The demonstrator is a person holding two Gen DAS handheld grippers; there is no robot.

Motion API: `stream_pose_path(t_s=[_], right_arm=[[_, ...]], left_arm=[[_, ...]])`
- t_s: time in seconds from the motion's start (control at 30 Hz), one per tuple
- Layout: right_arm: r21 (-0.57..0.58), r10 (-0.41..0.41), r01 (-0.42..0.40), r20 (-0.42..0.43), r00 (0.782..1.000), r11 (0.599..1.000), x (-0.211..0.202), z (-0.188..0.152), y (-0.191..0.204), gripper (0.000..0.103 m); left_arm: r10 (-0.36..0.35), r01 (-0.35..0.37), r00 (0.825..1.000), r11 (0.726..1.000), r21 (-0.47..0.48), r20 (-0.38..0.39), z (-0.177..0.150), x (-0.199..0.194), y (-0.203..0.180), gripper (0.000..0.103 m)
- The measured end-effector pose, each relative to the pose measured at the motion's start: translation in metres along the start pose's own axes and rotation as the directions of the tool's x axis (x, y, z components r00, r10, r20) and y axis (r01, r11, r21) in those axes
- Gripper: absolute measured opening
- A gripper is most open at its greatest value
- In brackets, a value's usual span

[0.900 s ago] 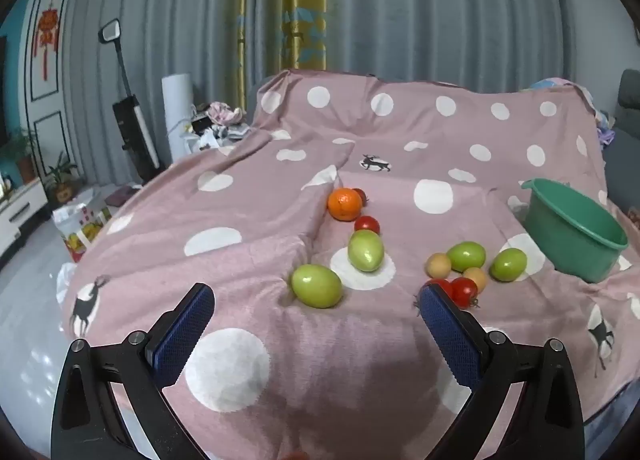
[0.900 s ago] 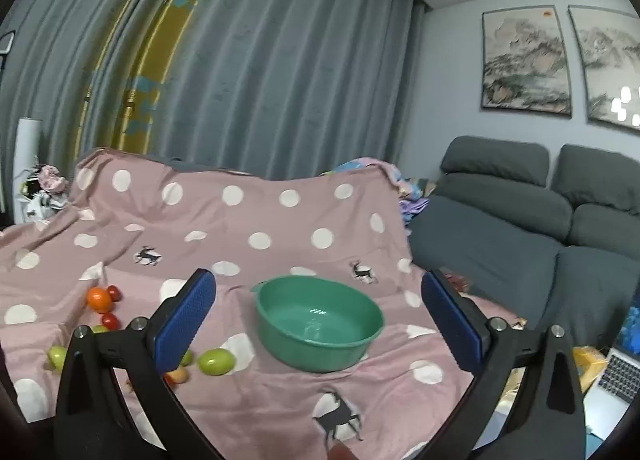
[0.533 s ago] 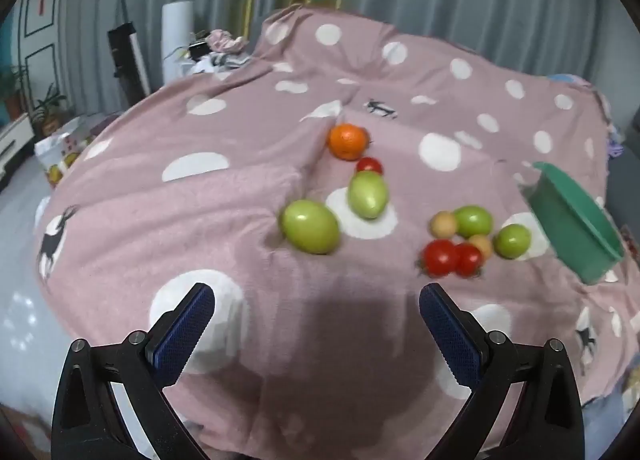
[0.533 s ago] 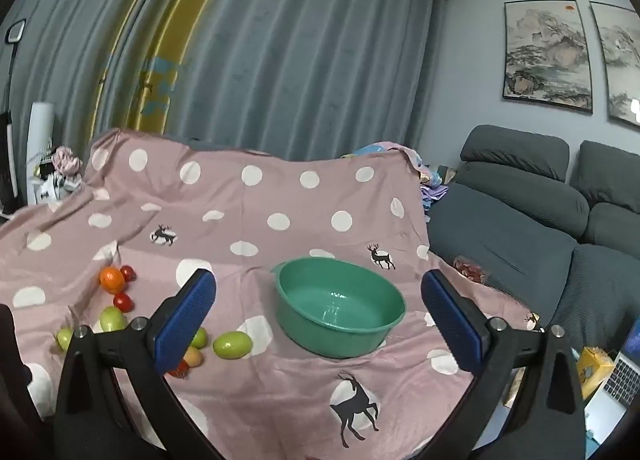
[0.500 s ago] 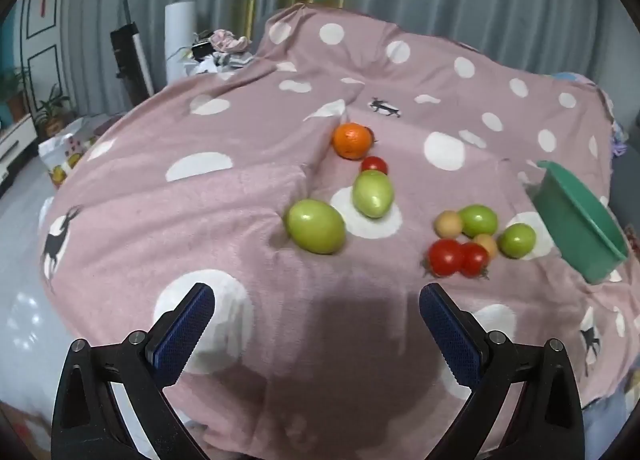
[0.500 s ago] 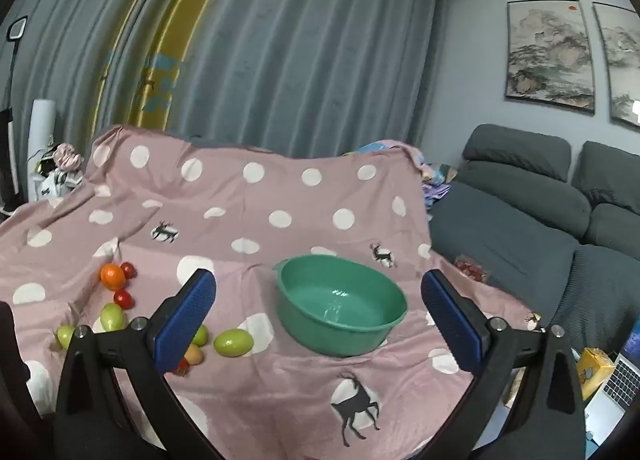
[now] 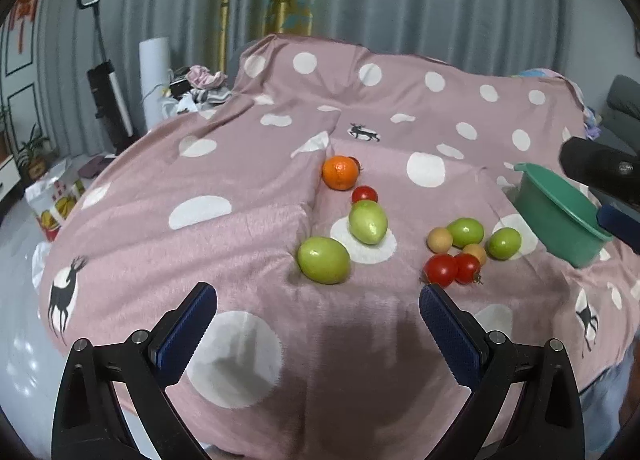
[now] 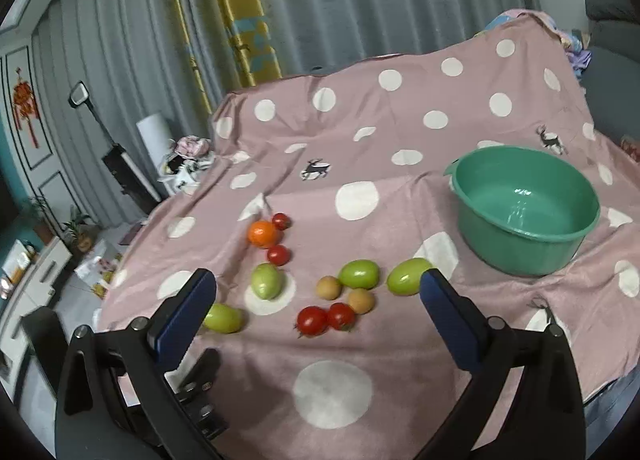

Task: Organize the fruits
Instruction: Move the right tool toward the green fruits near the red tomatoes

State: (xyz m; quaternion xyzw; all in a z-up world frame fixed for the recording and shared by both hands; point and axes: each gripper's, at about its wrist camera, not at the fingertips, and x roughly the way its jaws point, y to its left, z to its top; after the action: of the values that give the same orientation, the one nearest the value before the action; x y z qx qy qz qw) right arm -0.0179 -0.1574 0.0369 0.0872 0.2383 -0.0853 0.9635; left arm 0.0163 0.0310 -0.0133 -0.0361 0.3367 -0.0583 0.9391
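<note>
Left tool (image 7: 318, 296): jaws spread wide, nothing between the blue pads, poised above the near edge of the pink spotted cloth (image 7: 248, 219) draped over the bench. Right tool (image 8: 318, 284): likewise fully spread and empty, tilted down toward the fruit.

Green basin (image 8: 524, 211): upright on the cloth at the right, hollow bare of fruit, well apart from most of the pile.

Fruit loose on the cloth, left of the basin:
- Orange (image 7: 340, 172) farthest back, a small red tomato (image 8: 281, 221) just behind it, another red tomato (image 7: 364, 194) just in front.
- Large green fruit (image 7: 368, 221) on a white spot, touching or nearly touching that tomato; a second large green fruit (image 7: 323, 260) nearer, just beside it.
- Right-hand cluster: two red tomatoes (image 7: 452, 268) side by side and touching, two small tan fruits (image 7: 440, 239) close behind, two smaller green fruits (image 7: 465, 232) at the back, the rightmost nearest the basin.

Part of the right tool visible at the right edge of the left wrist view, over the basin's rim.
</note>
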Motion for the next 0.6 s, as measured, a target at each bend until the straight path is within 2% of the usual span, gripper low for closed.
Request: stream_pose_path(t_s=[0.1, 0.17, 0.2, 0.27, 0.37, 0.4, 0.43, 0.53, 0.6], right_arm=[[0.023, -0.001, 0.002, -0.024, 1.0, 1.0, 0.006, -0.01, 0.023, 0.103], [0.056, 0.004, -0.001, -0.044, 0.999, 0.998, 0.011, -0.03, 0.018, 0.103], [0.068, 0.001, 0.003, -0.065, 0.998, 0.998, 0.012, -0.019, 0.016, 0.103], [0.07, -0.024, 0.03, -0.073, 0.997, 0.997, 0.01, -0.037, 0.042, 0.103], [0.08, -0.021, 0.029, -0.102, 0.995, 0.996, 0.014, -0.011, 0.005, 0.103], [0.079, -0.025, 0.034, -0.108, 0.994, 0.996, 0.014, -0.01, 0.005, 0.103], [0.085, -0.023, 0.033, -0.12, 0.992, 0.996, 0.012, -0.005, 0.028, 0.103], [0.077, -0.047, 0.059, -0.145, 0.988, 0.995, 0.001, -0.042, 0.122, 0.103], [0.089, -0.017, 0.033, -0.17, 0.985, 0.995, 0.014, -0.04, 0.059, 0.103]], left_arm=[[0.013, -0.014, 1.0, 0.999, -0.049, -0.019, 0.003, 0.004, 0.008, 0.102], [-0.008, 0.007, 1.0, 0.996, -0.089, -0.004, 0.003, 0.001, 0.011, 0.102], [-0.021, 0.021, 1.0, 0.994, -0.109, 0.005, 0.004, -0.001, 0.012, 0.102], [-0.035, 0.039, 0.999, 0.989, -0.142, 0.027, 0.005, -0.005, 0.015, 0.102], [0.001, 0.009, 0.998, 0.987, -0.157, 0.06, 0.004, -0.006, 0.017, 0.102], [0.015, -0.006, 0.998, 0.987, -0.158, 0.054, 0.003, -0.004, 0.017, 0.102], [0.02, -0.013, 0.999, 0.987, -0.157, 0.043, 0.002, -0.003, 0.017, 0.102], [0.01, -0.005, 0.999, 0.99, -0.144, 0.035, 0.002, -0.001, 0.015, 0.102], [0.02, -0.014, 0.999, 0.99, -0.138, 0.049, 0.001, -0.003, 0.013, 0.102]])
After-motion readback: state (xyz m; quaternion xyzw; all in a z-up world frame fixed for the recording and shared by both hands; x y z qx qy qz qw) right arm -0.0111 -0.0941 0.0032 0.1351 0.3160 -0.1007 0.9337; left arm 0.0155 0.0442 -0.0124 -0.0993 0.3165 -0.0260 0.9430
